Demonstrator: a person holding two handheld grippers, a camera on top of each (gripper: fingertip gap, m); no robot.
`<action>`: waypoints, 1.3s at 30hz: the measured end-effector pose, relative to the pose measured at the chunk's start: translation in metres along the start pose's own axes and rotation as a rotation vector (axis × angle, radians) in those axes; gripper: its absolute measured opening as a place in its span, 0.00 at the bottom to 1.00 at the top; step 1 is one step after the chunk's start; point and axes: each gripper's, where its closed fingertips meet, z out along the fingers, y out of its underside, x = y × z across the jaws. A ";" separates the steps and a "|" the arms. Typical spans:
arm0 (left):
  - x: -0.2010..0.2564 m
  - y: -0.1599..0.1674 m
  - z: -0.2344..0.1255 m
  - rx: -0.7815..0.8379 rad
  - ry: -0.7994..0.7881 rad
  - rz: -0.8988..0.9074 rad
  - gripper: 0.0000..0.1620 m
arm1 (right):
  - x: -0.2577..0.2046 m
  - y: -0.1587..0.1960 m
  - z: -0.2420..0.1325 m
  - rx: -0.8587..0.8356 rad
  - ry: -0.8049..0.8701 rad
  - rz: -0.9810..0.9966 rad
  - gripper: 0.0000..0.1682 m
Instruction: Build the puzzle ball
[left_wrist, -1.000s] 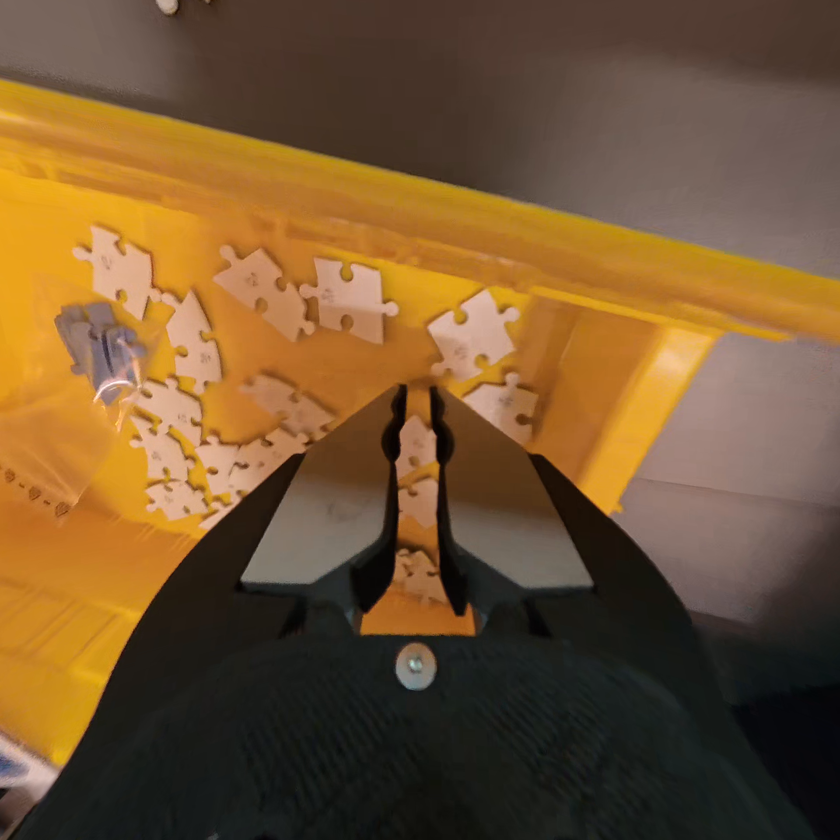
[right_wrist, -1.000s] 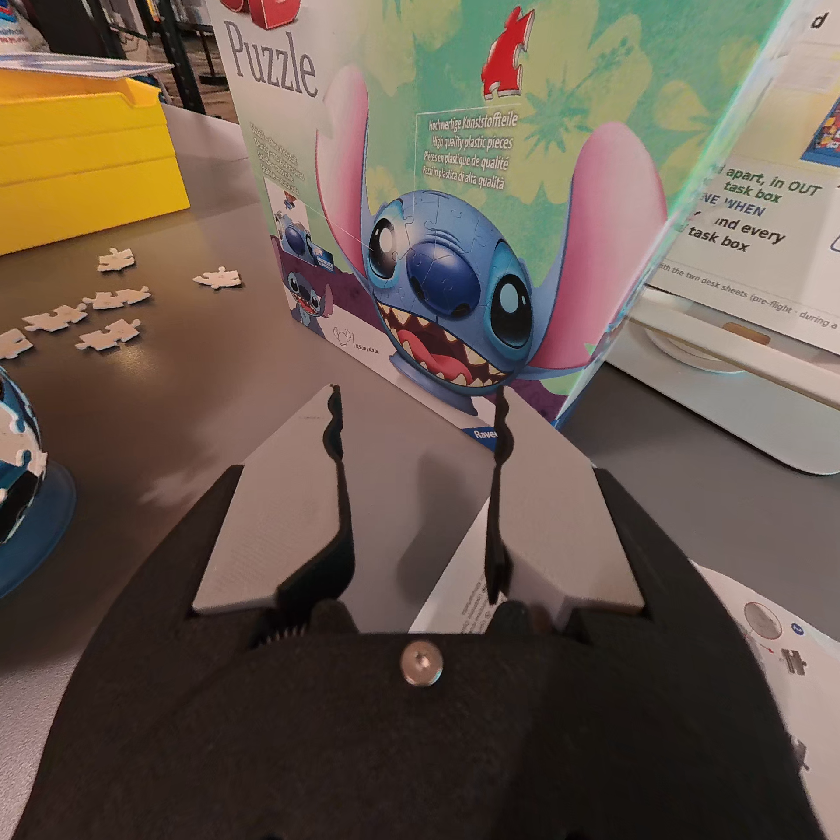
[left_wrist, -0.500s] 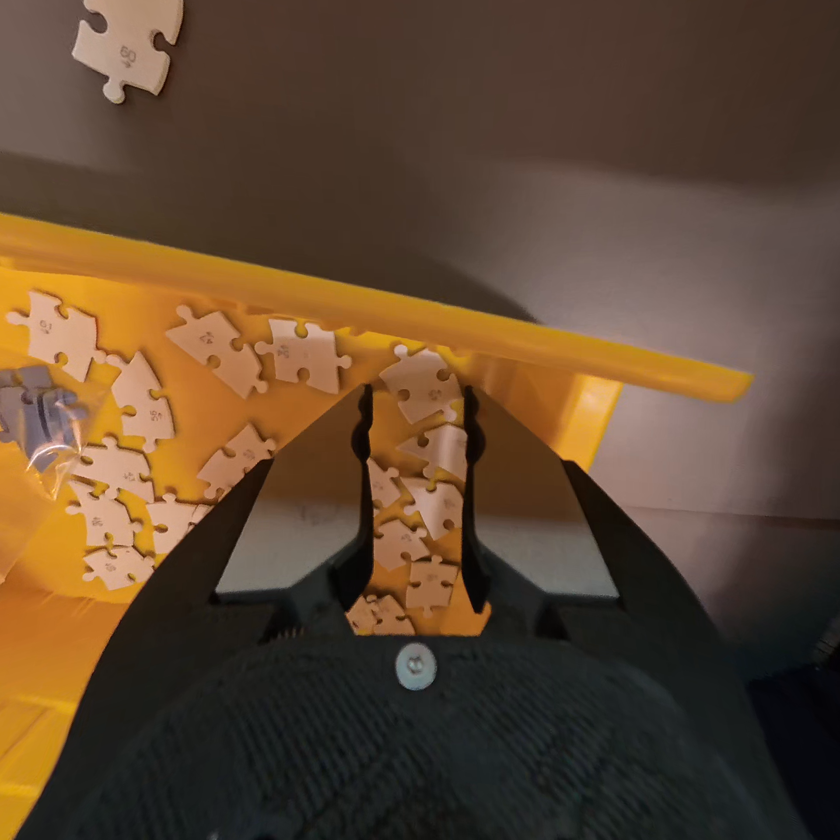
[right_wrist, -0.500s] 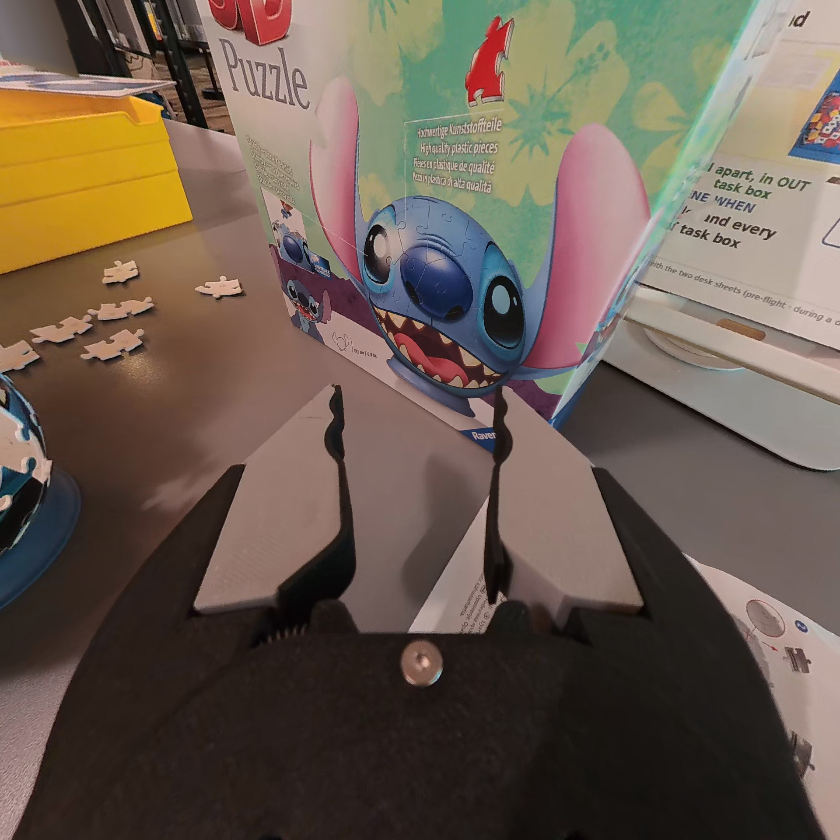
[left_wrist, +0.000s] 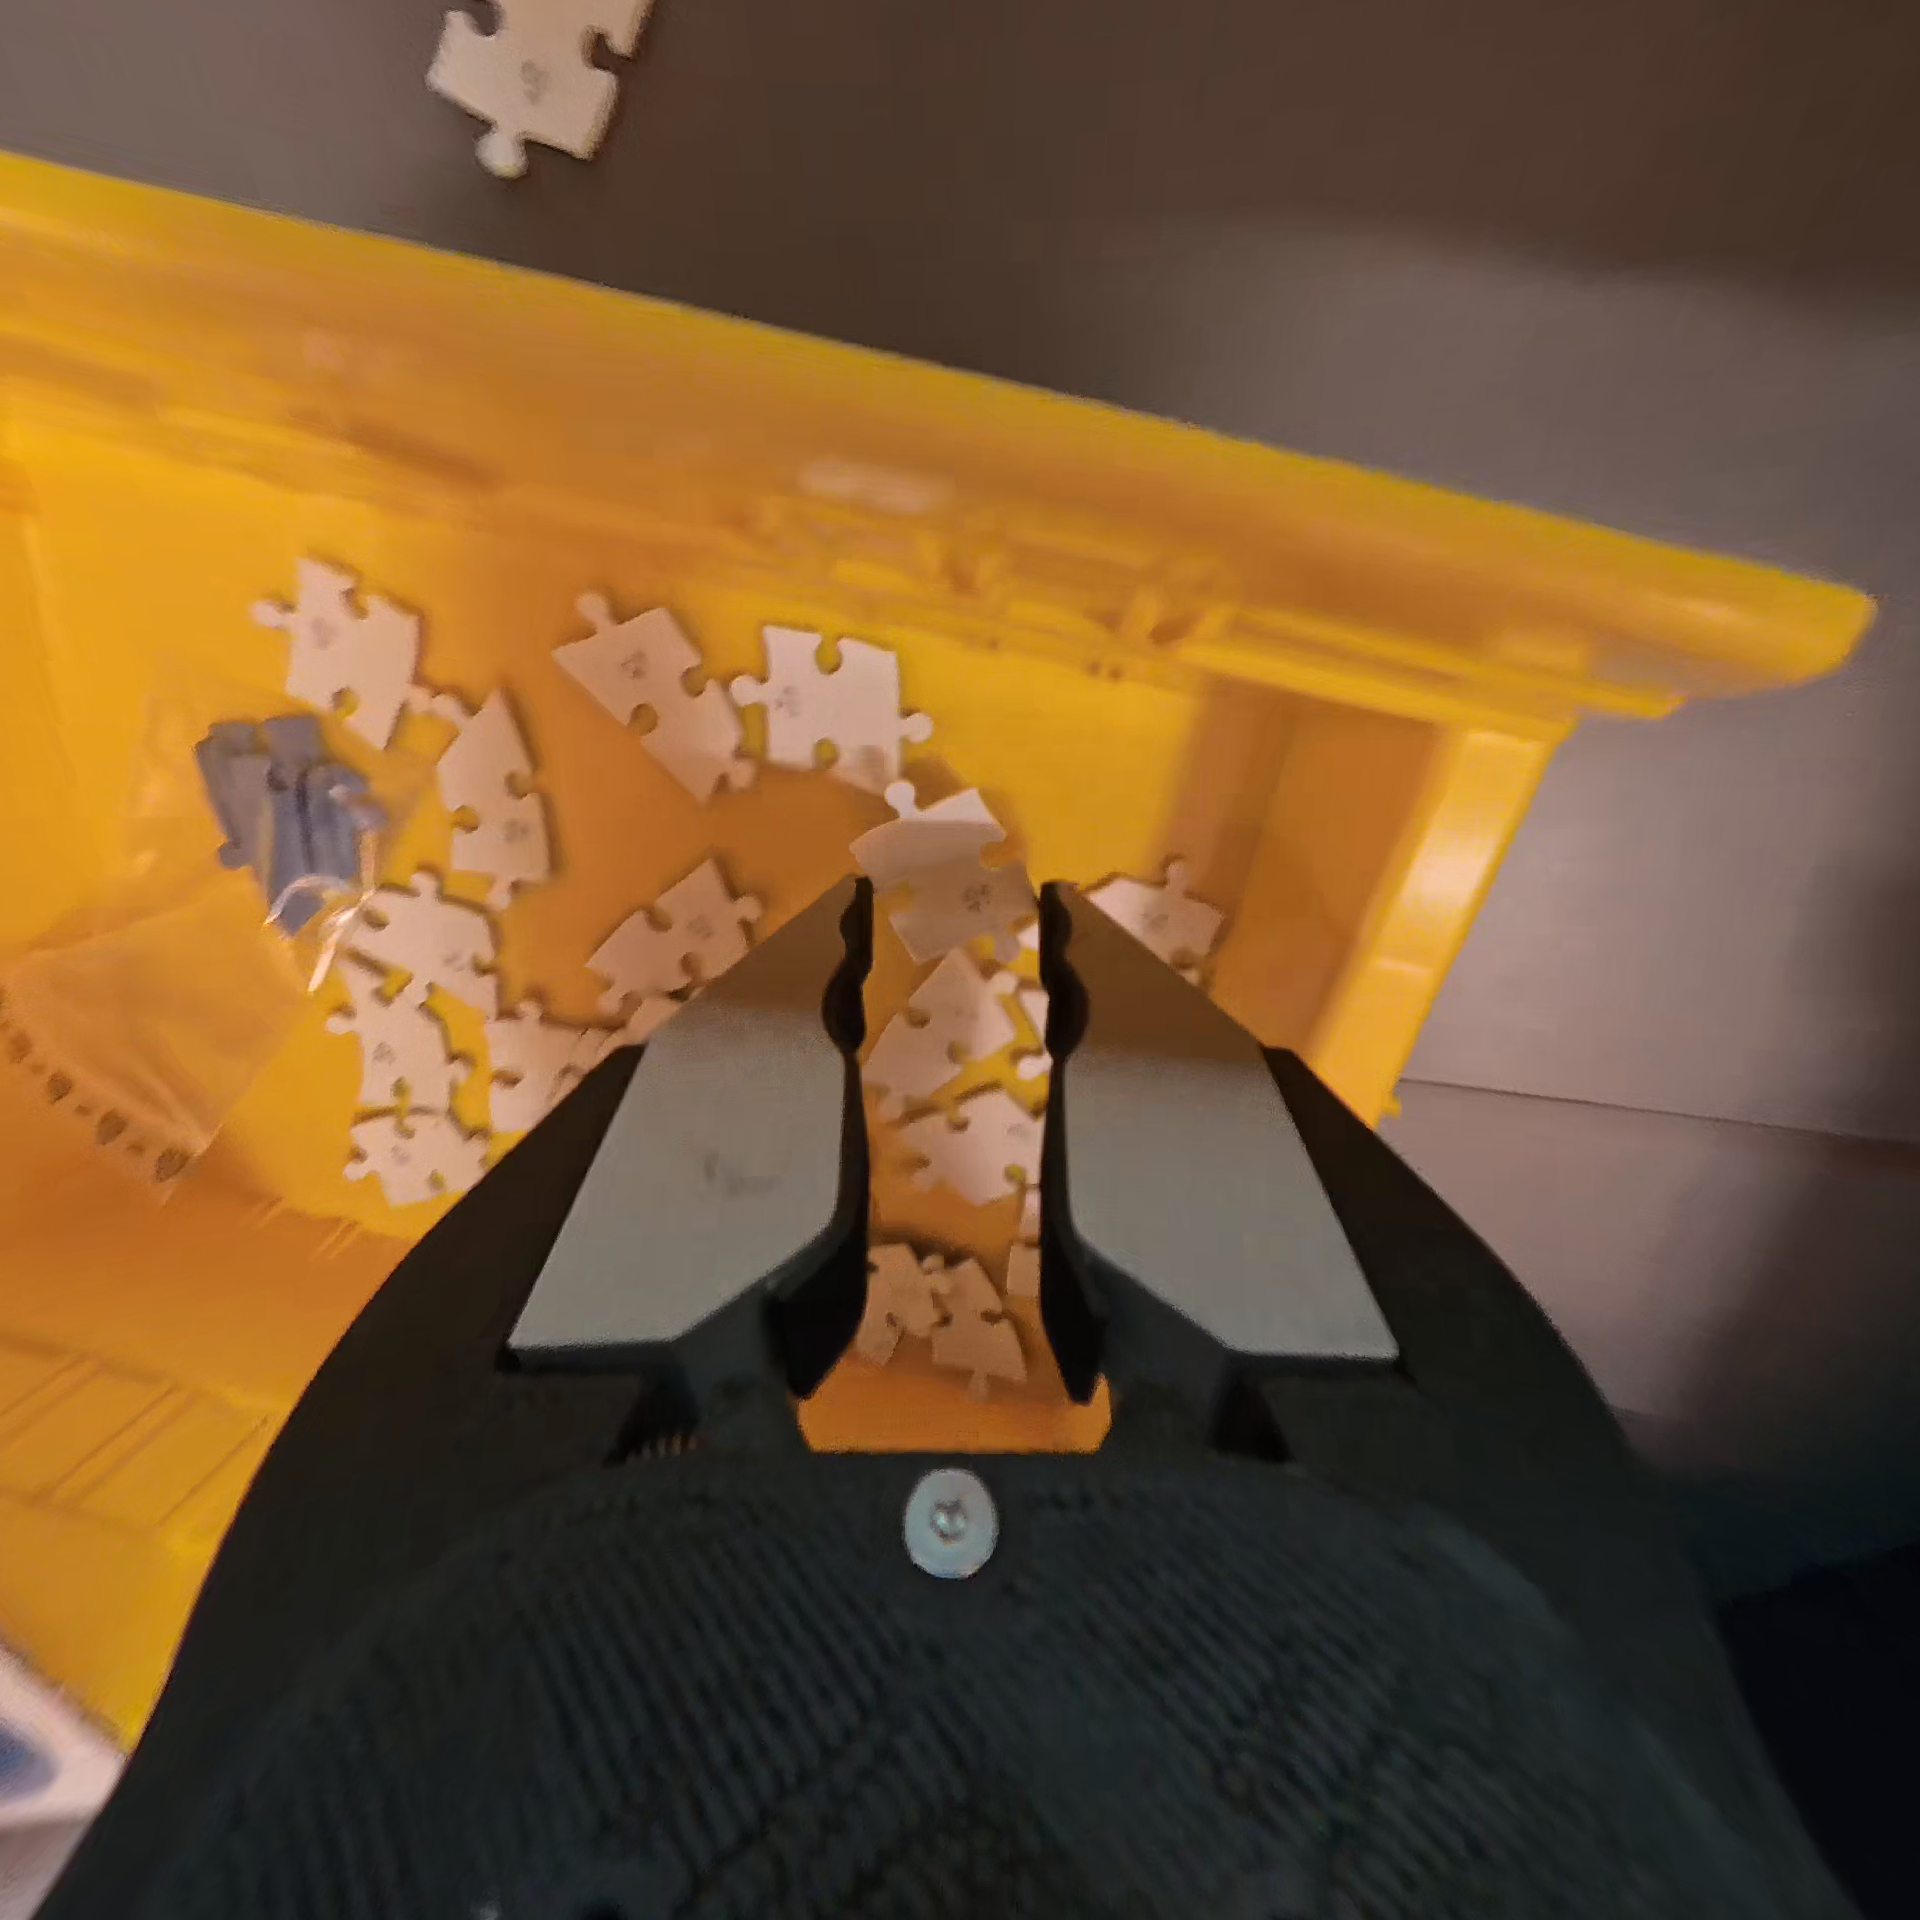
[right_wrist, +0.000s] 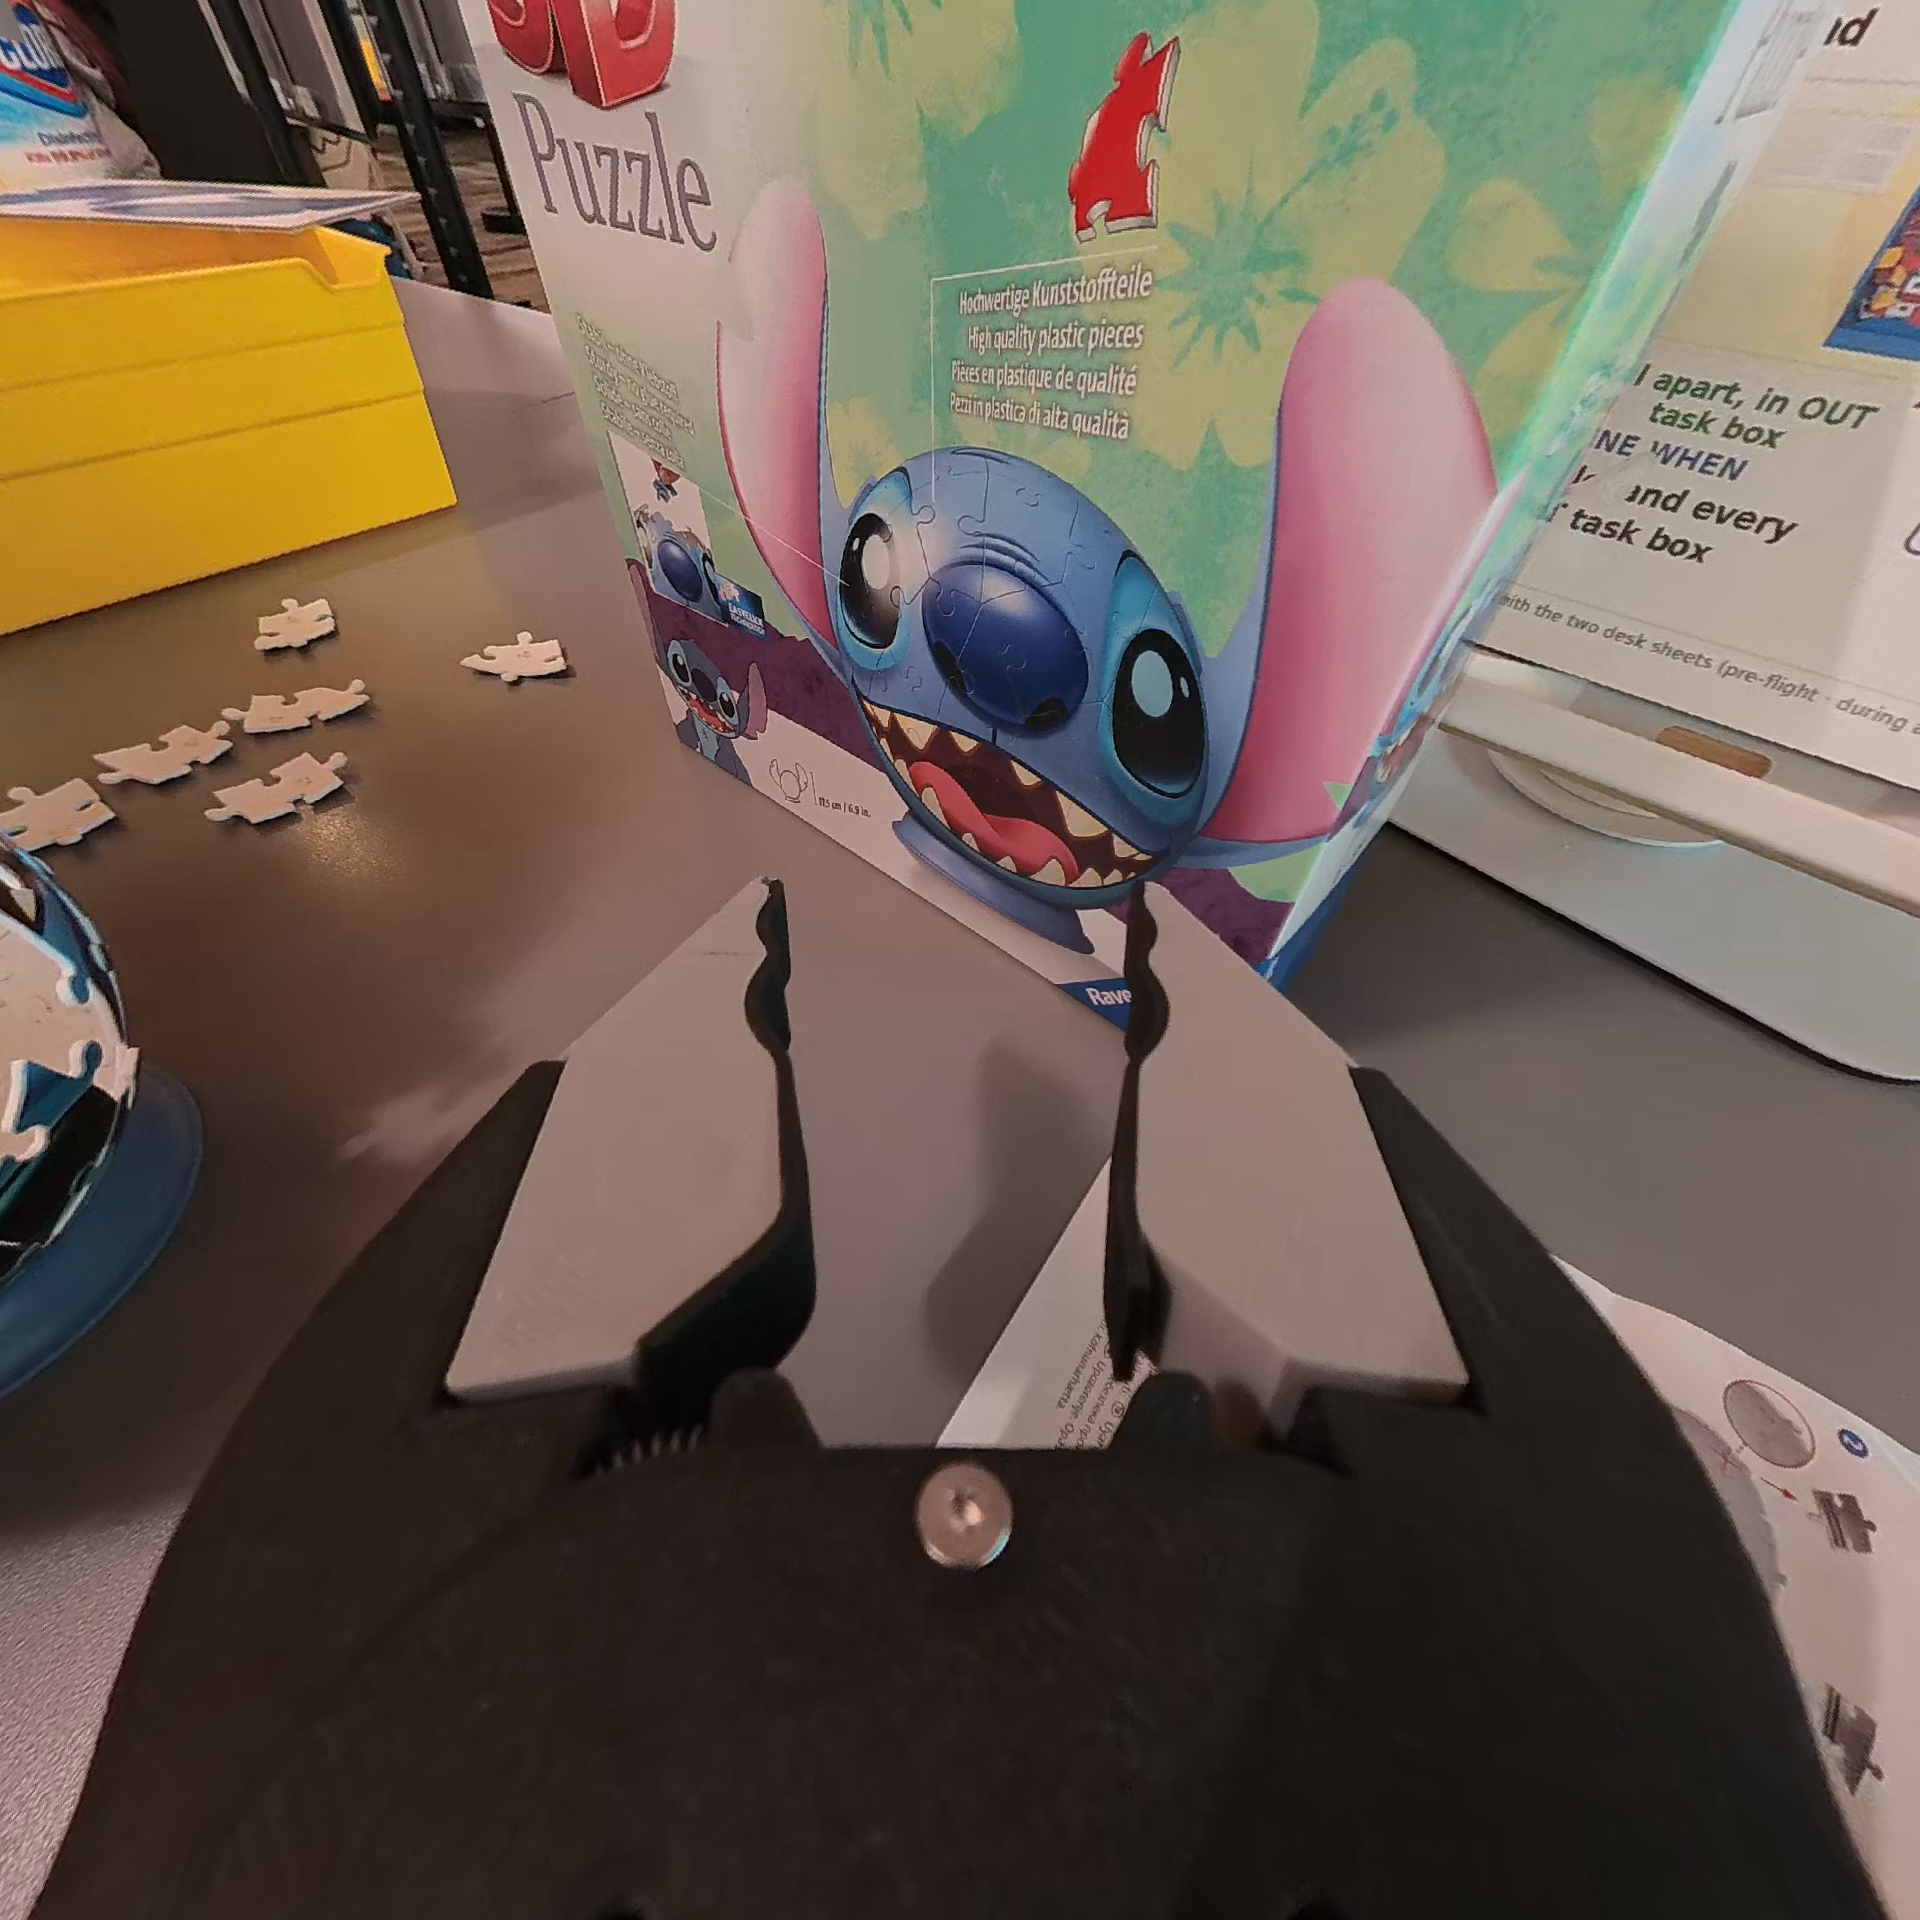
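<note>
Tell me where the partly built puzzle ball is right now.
In the right wrist view, the partly built puzzle ball sits on its blue stand at the far left edge, on the grey table, nearer the camera than the loose white pieces.

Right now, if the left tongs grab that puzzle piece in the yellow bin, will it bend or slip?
The puzzle piece looks thin yet stiff, so probably no bending. It seems light, with a smooth pale back, so it may slip or twist between the left tongs.
</note>
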 end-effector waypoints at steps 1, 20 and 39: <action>-0.004 0.000 -0.008 0.022 -0.024 -0.010 0.19 | 0.000 0.000 0.000 0.001 -0.003 0.002 0.37; 0.022 -0.154 -0.073 0.548 0.031 -0.131 0.19 | -0.008 -0.004 -0.003 0.033 -0.042 0.022 0.36; -0.059 -0.077 -0.054 0.455 0.050 -0.517 0.36 | -0.009 -0.004 -0.002 0.025 -0.058 0.028 0.36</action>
